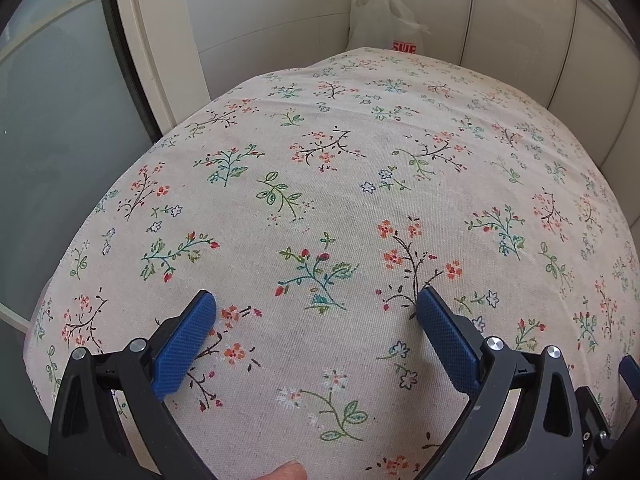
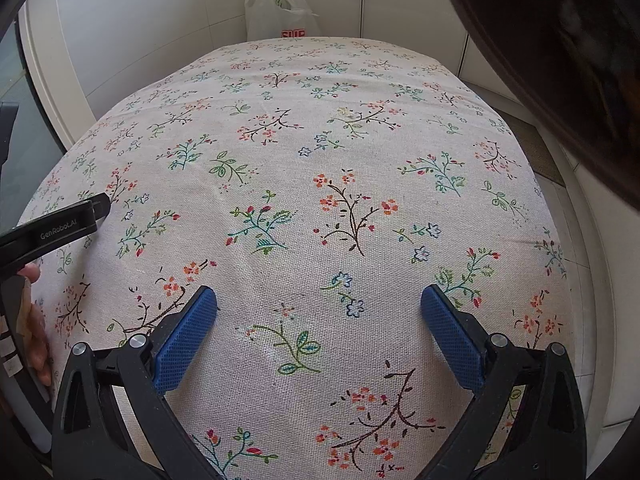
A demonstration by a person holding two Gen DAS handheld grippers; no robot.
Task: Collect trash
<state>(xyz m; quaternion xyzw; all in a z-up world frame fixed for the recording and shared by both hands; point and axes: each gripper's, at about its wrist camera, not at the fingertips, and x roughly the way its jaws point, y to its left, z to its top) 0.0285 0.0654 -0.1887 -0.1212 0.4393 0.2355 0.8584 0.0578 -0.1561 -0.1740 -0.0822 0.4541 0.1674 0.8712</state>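
Two handheld grippers hover side by side above the near edge of a table, the left gripper and the right gripper each spread wide with nothing between the blue pads. Beyond them stretches a floral tablecloth, bare of any visible litter. At the far end, just past the table's edge and against the tiled wall corner, stands a white plastic bag with red lettering, seemingly the trash. The job appears to be at its start; the next move calls for a long reach across to the bag's handles.
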